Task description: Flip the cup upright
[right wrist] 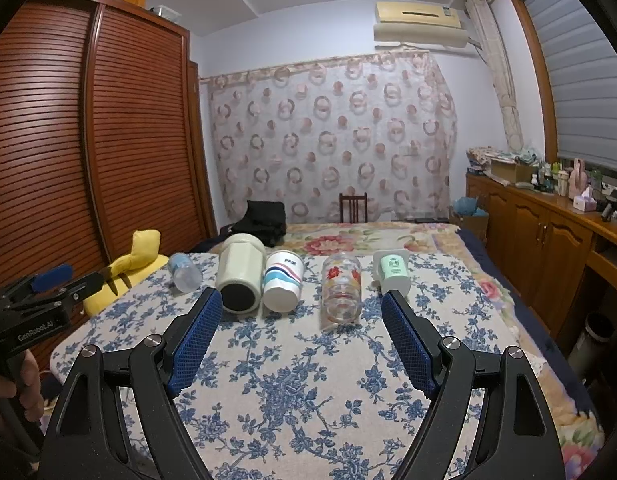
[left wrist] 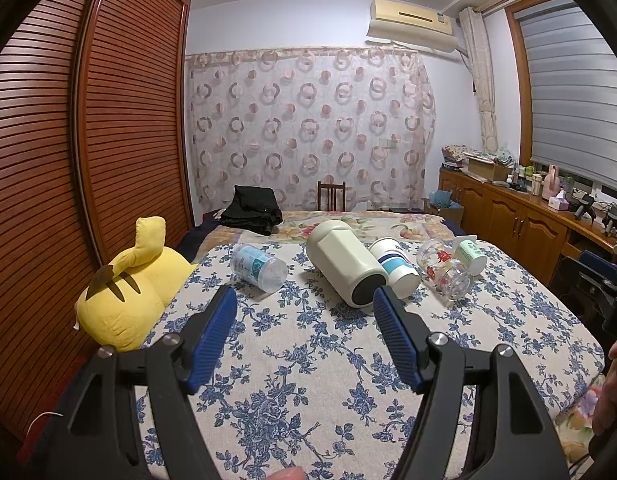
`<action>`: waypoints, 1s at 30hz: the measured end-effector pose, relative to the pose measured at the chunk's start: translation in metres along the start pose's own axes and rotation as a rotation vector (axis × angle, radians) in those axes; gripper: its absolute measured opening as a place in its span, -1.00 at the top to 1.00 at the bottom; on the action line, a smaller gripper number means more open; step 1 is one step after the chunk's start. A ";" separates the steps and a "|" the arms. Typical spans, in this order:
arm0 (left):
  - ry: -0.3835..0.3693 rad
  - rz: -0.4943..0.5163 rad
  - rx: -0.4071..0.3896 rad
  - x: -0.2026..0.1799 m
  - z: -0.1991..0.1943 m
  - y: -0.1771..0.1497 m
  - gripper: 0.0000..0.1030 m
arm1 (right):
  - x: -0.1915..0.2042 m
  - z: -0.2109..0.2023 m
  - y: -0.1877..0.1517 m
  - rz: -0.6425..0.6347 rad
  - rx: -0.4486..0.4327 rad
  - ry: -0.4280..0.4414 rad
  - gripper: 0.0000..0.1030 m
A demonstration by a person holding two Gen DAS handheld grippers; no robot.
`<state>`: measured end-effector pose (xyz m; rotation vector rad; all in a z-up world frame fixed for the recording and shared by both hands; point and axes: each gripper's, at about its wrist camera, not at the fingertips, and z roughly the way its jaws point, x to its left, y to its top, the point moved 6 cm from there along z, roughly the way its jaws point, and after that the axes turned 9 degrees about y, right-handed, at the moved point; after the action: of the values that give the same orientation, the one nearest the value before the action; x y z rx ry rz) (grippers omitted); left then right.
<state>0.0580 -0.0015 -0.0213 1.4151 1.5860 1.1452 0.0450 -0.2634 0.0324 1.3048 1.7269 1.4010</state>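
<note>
Several cups lie on their sides in a row on the blue-flowered cloth (left wrist: 308,360): a clear plastic bottle (left wrist: 259,267), a large cream cup with a dark base (left wrist: 346,268), a white paper cup with blue stripes (left wrist: 396,266), a flowered glass (left wrist: 444,270) and a small white mug with a green label (left wrist: 470,256). In the right wrist view they are the bottle (right wrist: 184,272), cream cup (right wrist: 239,274), paper cup (right wrist: 282,280), glass (right wrist: 341,288) and mug (right wrist: 393,272). My left gripper (left wrist: 304,300) is open and empty, short of the cream cup. My right gripper (right wrist: 301,304) is open and empty, short of the paper cup and glass.
A yellow plush toy (left wrist: 128,284) lies at the bed's left edge beside a slatted wooden wardrobe (left wrist: 88,140). A black bag (left wrist: 254,210) and a chair (left wrist: 331,196) are at the far end. A wooden cabinet (left wrist: 520,216) with clutter runs along the right wall.
</note>
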 end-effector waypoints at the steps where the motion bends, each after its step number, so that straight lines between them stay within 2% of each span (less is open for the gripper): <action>1: 0.000 0.000 0.000 0.000 0.001 0.000 -0.37 | 0.000 0.000 0.000 0.000 0.000 0.001 -0.62; 30: 0.000 -0.005 0.003 0.001 -0.002 0.000 -0.37 | 0.001 0.001 0.000 0.000 0.004 0.001 -0.63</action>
<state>0.0559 -0.0006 -0.0207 1.4118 1.5912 1.1406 0.0452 -0.2625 0.0323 1.3067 1.7308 1.3990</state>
